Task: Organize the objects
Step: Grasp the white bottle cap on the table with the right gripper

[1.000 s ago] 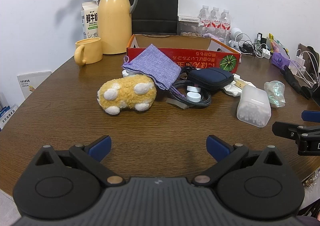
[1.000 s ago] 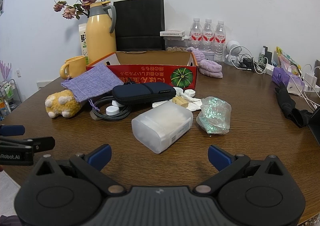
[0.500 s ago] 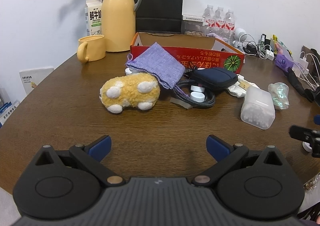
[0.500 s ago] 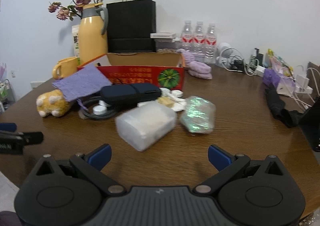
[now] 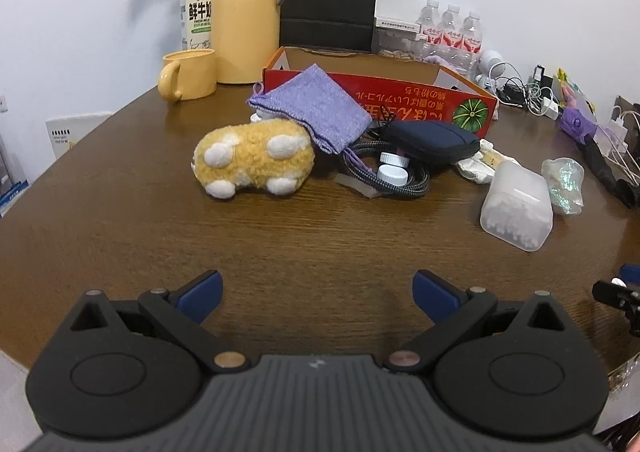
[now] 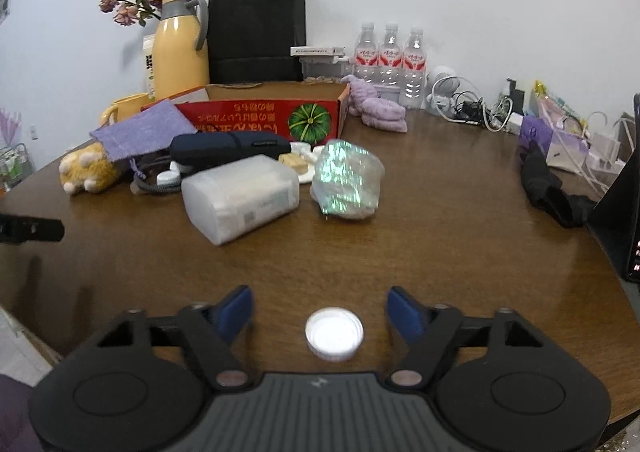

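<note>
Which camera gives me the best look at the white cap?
Right wrist: the white cap lies on the table, in full view between the right claw fingers, untouched. Left wrist shows only a white speck at that claw's tip.

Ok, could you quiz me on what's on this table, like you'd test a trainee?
1. True or false: the white cap lies between the right tool's fingers.
2. What drapes partly over the yellow plush toy? A purple pouch, B mug, C black bag.
3. How many water bottles stand at the back?
Key: 1 true; the jaws have just been closing, not yet touching it. 2 A. 3 three.
</note>
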A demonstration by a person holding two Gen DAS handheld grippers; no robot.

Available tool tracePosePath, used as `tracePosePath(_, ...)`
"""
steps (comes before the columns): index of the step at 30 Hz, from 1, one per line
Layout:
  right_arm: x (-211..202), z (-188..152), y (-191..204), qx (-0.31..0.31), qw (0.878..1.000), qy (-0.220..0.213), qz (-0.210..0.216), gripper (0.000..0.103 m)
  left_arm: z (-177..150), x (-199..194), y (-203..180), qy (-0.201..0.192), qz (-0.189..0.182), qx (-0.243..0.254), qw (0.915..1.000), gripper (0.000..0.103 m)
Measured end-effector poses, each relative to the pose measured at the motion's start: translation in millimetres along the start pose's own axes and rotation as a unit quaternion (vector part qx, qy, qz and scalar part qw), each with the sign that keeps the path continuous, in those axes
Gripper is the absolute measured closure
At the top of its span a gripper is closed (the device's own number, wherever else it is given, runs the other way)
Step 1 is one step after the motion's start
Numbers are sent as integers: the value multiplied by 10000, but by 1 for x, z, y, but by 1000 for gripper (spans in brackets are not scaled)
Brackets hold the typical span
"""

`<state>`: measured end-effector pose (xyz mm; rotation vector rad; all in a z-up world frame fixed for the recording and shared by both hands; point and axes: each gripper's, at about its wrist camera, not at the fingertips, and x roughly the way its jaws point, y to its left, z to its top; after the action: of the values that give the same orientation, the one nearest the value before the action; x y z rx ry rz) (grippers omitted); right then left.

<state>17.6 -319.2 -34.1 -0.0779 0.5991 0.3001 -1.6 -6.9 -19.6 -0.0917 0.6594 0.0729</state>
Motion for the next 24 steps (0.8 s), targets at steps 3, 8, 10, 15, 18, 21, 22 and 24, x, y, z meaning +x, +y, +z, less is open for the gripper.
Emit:
tracePosePath(3, -4, -6, -5, -110, 9996, -188, 180, 75, -3, 1, -2, 26, 11, -82, 10000, 0)
tracePosePath(8, 0, -4, -9, -255, 9983, -246, 467, 76, -7, 0, -8, 35, 49, -109, 9999, 0)
tracePosePath(10, 1, -1, -8, -315, 9976, -286, 542, 76, -6, 0, -10, 17, 70, -111, 9999, 0)
tracePosePath(15, 4, 12, -3, -381, 9957, -489, 689, 76, 0, 3, -11, -38, 150, -96, 9998, 0)
tracePosePath(18, 7, 24, 1, -425, 9944, -617, 747, 76, 7, 5, -9, -93, 171, -83, 9998, 0)
tracePosePath(21, 11, 36, 5, -459, 9931, -729, 801, 76, 16, 10, -5, -157, 205, -82, 9996, 0)
tracePosePath(22, 14, 40, 7, -474, 9926, -768, 816, 76, 18, 11, -3, -181, 219, -81, 9996, 0)
tracePosePath(24, 18, 47, 11, -481, 9919, -816, 848, 76, 26, 15, 1, -245, 252, -79, 9994, 0)
